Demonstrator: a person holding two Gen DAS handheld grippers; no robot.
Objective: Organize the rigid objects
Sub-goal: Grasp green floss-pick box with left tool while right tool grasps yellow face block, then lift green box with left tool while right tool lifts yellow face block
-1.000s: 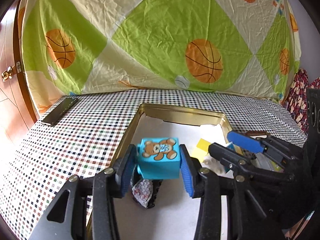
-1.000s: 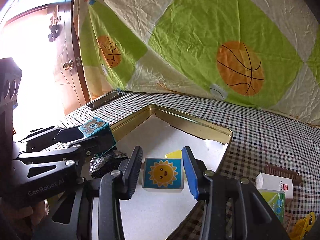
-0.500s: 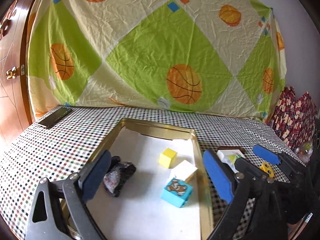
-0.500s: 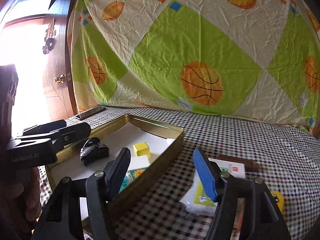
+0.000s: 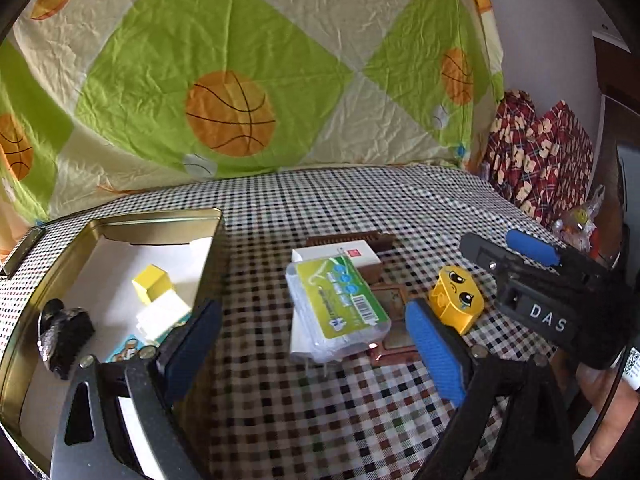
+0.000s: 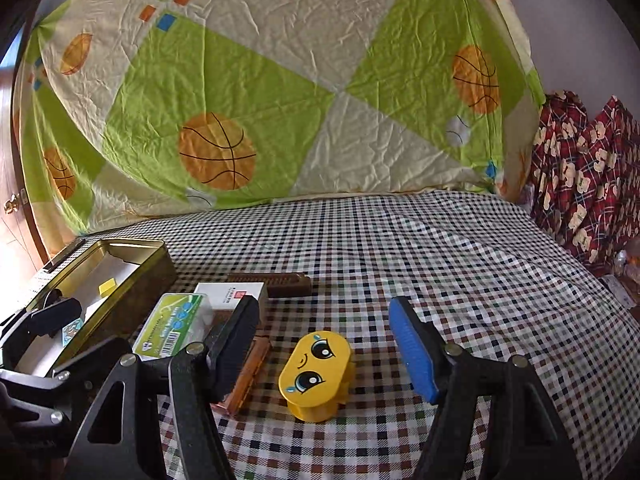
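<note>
A checked tabletop (image 5: 320,216) is seen beneath both pairs of tongs, with a sheet printed with basketballs (image 6: 280,120) hung behind it

To the left of the left tongs (image 5: 312,344) a gold tin tray (image 5: 216,240) is seen, lined in white. Inside it a black glittery object (image 5: 64,336), a yellow cube (image 5: 152,284), a white block (image 5: 160,316) and part of a blue block with a bear picture (image 5: 124,354) are found. The left tongs are spread wide, with nothing pinched between the blue pads (image 5: 434,344). Ahead of them, roughly between the two fingers, a clear plastic case with a green label (image 5: 340,308) is laid across a white box with a red mark (image 5: 344,254). A brown comb-like piece (image 5: 376,238) is seen behind the box, and a flat copper-coloured item (image 5: 394,344) is partly covered by the case.

Just right of the left tongs' right finger a yellow block with a cartoon face (image 5: 456,300) is set on the tabletop. The right tongs (image 6: 324,352) are held partly spread over that yellow block, which lies between the fingers and slightly ahead, untouched by either pad. To the left of the right tongs the case, the white box and the tray are seen again.

At the far right of the right tongs red plaid fabric with bears (image 6: 584,184) is piled beside the tabletop
</note>
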